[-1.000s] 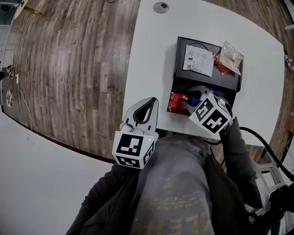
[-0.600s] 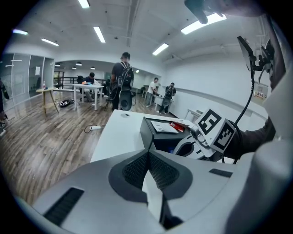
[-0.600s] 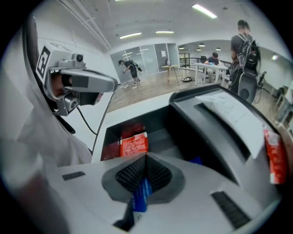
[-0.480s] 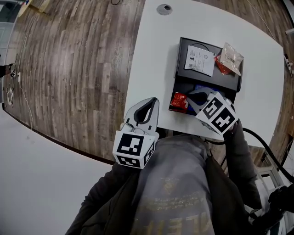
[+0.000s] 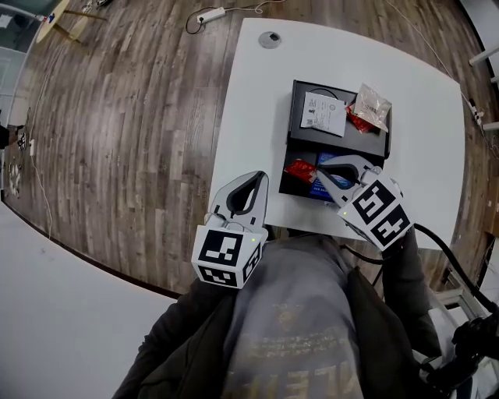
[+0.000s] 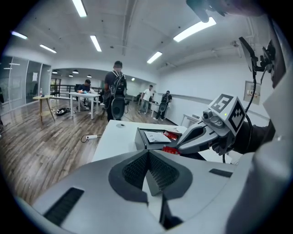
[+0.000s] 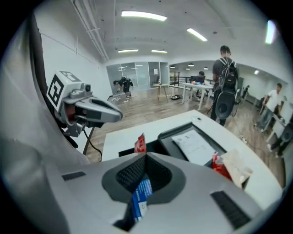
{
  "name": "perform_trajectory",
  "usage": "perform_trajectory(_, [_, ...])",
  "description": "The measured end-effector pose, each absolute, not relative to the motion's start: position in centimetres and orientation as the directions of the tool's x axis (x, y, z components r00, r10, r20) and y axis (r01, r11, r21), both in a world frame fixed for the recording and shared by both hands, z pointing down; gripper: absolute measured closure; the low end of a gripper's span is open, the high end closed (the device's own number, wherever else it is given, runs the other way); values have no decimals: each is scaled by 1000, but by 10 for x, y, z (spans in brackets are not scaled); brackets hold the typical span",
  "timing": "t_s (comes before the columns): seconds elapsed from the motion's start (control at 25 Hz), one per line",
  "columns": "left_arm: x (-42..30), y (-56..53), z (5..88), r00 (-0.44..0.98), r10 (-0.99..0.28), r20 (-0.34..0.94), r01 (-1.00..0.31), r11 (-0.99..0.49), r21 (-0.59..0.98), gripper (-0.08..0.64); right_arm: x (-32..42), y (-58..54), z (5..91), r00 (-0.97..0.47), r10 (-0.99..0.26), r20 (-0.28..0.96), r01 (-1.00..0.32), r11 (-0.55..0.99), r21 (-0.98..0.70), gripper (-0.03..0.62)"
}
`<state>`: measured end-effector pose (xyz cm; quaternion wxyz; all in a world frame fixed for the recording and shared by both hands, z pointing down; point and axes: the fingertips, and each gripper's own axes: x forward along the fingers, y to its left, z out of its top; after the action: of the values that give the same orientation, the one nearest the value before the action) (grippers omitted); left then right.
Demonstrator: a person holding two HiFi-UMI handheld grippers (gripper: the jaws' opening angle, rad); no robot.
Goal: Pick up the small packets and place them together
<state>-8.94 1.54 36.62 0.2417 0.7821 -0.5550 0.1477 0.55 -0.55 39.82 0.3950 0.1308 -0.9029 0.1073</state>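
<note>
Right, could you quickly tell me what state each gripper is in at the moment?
Left gripper: closed, nothing between its jaws.
Right gripper: closed, holding a red packet at its tips.

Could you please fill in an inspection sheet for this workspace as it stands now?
Surface: white table, with a round grommet near its far edge.
Job's things: blue packet gripped in the right tool; red packet at that tool's tips, grip unclear; clear packet with red contents on the black tray, at its far corner.
Clutter: white leaflet in the tray.
Tools: right tool shut on the blue packet; left tool shut, empty.
Cables: black cable behind the right tool; power strip on the floor.
Surroundings: wood floor; people and desks in the background.
</note>
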Motion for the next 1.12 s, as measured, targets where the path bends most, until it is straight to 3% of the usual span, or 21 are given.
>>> perform_trajectory(0.32, [-90, 1, 339, 342, -843, 416, -939, -291, 182, 557, 25, -59, 329, -652, -366, 664, -427, 901, 78, 588])
perform_trajectory(1.12, [-108, -6, 359, 254, -824, 506, -965, -179, 193, 557, 25, -132, 370, -538, -413, 735, -529, 844, 88, 588])
